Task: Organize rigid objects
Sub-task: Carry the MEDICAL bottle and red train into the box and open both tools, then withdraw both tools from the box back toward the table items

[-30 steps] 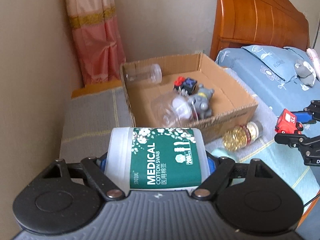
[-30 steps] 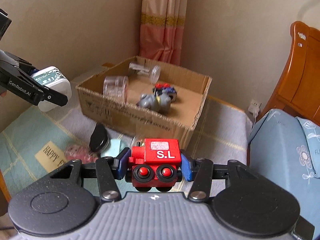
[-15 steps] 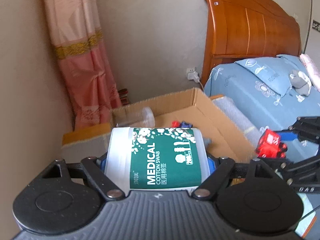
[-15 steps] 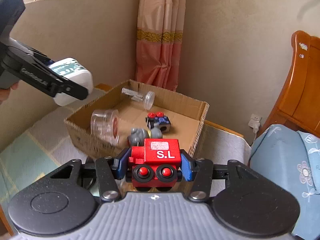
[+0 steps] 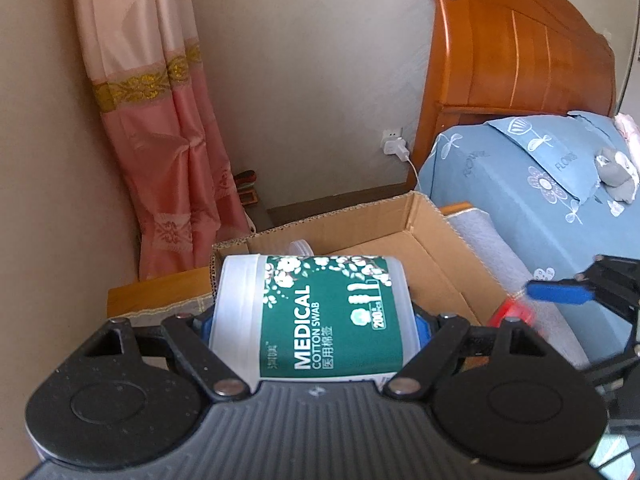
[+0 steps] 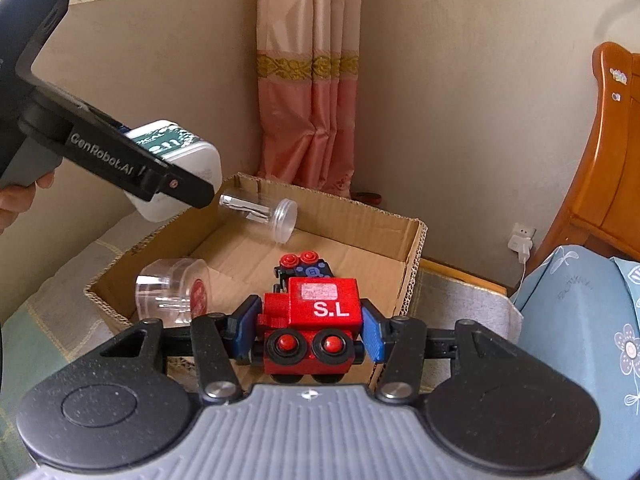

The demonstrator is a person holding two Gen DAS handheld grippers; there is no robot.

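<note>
A white tub of medical cotton swabs with a green label (image 5: 312,320) is clamped sideways in my left gripper (image 5: 312,316), which hovers over the near left corner of the open cardboard box (image 5: 432,216). In the right wrist view the same tub (image 6: 176,152) hangs above the box's left wall (image 6: 120,272). My right gripper (image 6: 310,332) is above the box's near wall. Its jaws are opening, and the red toy train marked "S.L" (image 6: 316,312) is still between the blue pads, which are just coming off it.
In the box lie a tall clear jar (image 6: 260,212), a short clear jar (image 6: 172,292) and a dark toy car with red studs (image 6: 304,268). A pink curtain (image 6: 312,112) hangs behind. A bed with blue bedding (image 5: 520,184) and a wooden headboard (image 5: 512,40) stands to the right.
Both grippers have travelled forward from beside the box to over it. The right gripper's pads have spread slightly away from the red train.
</note>
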